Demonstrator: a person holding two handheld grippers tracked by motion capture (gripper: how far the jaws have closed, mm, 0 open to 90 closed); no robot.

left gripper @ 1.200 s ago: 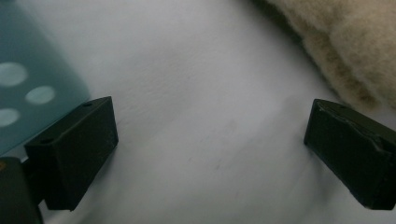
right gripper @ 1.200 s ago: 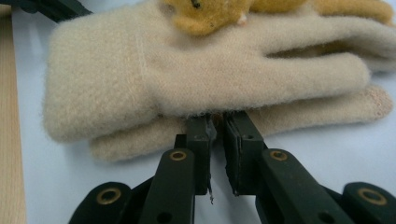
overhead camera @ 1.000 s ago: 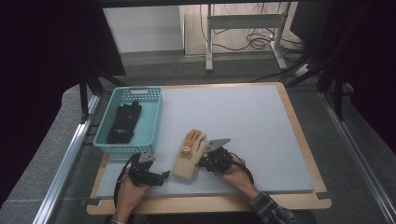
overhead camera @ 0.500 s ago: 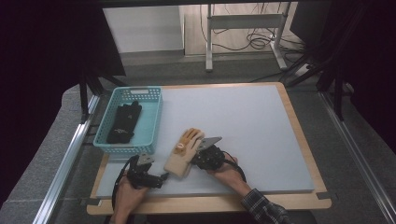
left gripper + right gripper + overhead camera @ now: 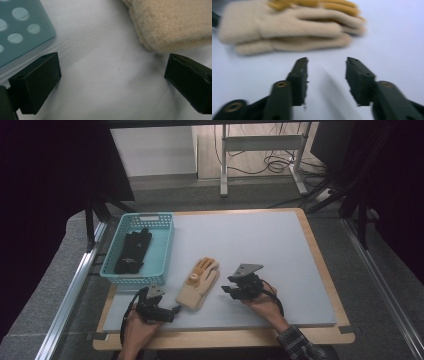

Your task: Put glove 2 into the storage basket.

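Counter point(image 5: 280, 245): a pale grey-blue mat surface set on a light wooden board, whose edge shows along the front, right and back sides. It stands on a dark speckled base with a metal rail along the left.

Items lying directly on the counter:

Teal basket point(image 5: 165, 245), perforated plastic, at the left rear of the mat, with a dark item inside. One bottom corner of it appears in the left gripper view, resting flat on the mat.

Beige knit glove point(image 5: 197, 287), with yellow-orange fingers, lying flat just right of the basket's front corner, cuff toward the person, fingers pointing away. Its fabric rests in contact with the mat.
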